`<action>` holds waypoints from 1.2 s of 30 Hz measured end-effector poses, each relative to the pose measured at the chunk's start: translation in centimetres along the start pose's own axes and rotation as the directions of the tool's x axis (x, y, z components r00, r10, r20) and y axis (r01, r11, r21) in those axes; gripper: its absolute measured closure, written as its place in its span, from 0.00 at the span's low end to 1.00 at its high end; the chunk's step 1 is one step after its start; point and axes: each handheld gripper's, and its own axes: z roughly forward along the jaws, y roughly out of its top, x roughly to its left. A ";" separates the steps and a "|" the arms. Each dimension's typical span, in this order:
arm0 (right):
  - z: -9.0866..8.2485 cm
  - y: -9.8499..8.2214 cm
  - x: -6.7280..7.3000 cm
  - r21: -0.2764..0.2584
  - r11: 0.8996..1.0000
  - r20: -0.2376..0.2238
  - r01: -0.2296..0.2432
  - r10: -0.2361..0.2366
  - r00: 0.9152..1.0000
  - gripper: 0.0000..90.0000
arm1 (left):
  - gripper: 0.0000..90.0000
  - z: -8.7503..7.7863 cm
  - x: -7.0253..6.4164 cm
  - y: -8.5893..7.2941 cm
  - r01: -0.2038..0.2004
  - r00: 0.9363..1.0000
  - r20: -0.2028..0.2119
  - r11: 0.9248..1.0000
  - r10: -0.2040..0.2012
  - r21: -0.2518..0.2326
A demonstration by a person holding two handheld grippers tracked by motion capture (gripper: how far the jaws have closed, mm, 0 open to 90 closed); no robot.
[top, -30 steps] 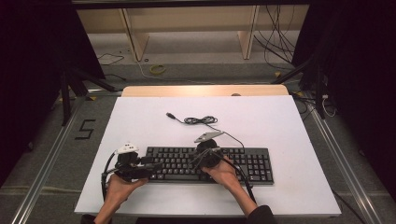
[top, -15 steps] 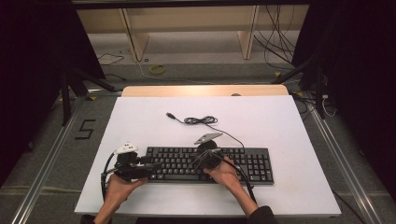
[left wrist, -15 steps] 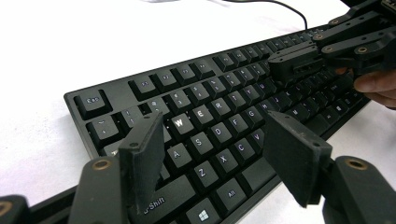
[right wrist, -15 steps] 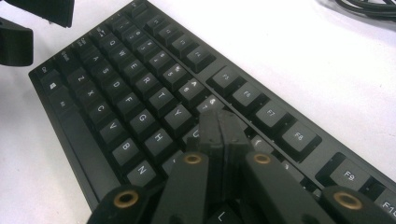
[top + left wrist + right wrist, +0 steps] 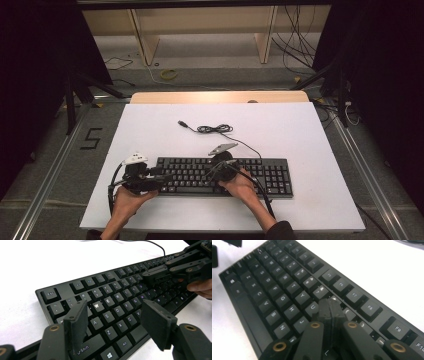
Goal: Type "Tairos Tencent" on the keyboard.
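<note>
Your right gripper (image 5: 329,308), fingers together, bears on the keyboard (image 5: 225,175) near key I. Your left gripper (image 5: 117,325), fingers apart, hovers over its left end; a skewed press may strike neighbouring keys.

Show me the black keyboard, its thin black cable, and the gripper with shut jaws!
black keyboard (image 5: 260,176), high view, on the keys right of the hands.
thin black cable (image 5: 215,129), high view, on its coiled bundle.
right gripper (image 5: 331,311), right gripper view, at its closed tips.

White table (image 5: 300,200) with a black keyboard (image 5: 270,175) near the front edge and its loose cable (image 5: 212,129) coiled behind.
</note>
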 end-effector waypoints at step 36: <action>-4.6 -1.1 -0.6 -0.171 0.983 -0.067 -0.072 0.062 0.996 0.39 | 0.72 3.1 -0.7 2.0 -0.070 0.997 0.033 0.996 0.068 0.059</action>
